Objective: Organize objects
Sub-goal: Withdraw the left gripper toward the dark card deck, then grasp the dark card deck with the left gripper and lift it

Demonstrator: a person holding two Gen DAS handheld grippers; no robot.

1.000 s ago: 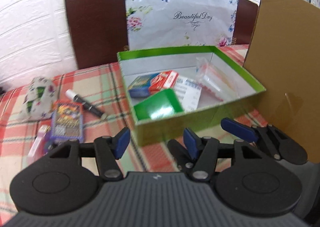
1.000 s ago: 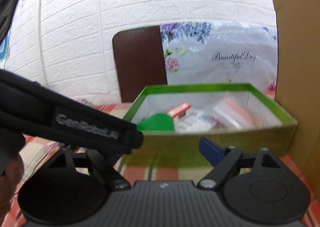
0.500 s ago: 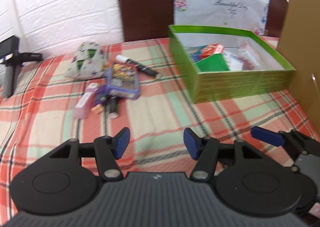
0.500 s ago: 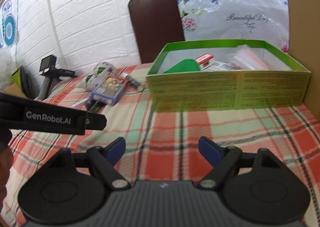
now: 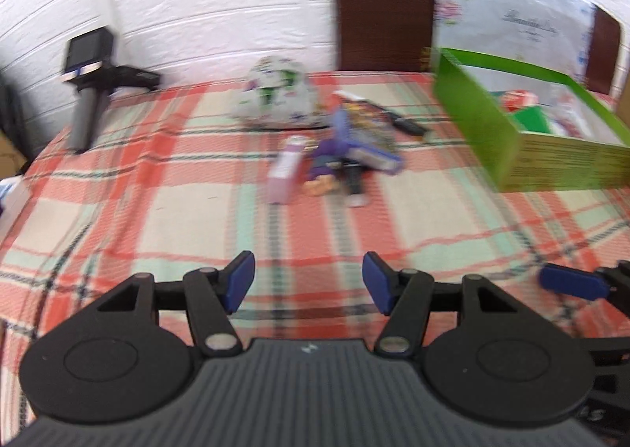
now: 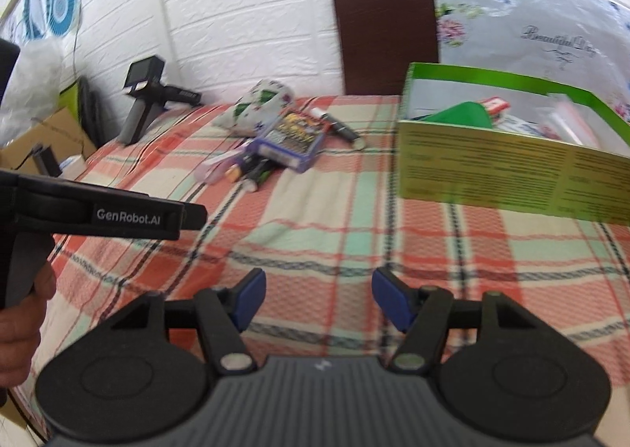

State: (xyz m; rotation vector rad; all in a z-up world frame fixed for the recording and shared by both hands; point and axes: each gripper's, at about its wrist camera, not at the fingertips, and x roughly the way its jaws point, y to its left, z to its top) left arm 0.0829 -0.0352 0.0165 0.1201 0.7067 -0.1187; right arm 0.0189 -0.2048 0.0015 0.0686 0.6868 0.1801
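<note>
A pile of loose things lies mid-table on the plaid cloth: a floral pouch (image 5: 277, 96), a purple card box (image 5: 370, 140), a black marker (image 5: 401, 122), a pink tube (image 5: 287, 171) and batteries (image 5: 354, 183). The green box (image 5: 531, 132), with packets inside, stands at the right. My left gripper (image 5: 308, 281) hangs open over bare cloth, short of the pile, with nothing between its fingers. My right gripper (image 6: 321, 301) also hovers over bare cloth; its jaws are closing with nothing between them. In the right wrist view the pile (image 6: 291, 140) is far left of the green box (image 6: 492, 167).
A black handheld device (image 5: 90, 92) stands at the table's far left corner. A dark chair back (image 5: 384, 13) and a floral bag (image 6: 531, 21) stand behind the table. A cardboard box (image 6: 39, 140) sits off the left edge. A hand (image 6: 19, 309) holds the left gripper's handle.
Both views have pulled back and swung left, away from the green box, so the pile now sits ahead of the left gripper. The right gripper's jaws have narrowed.
</note>
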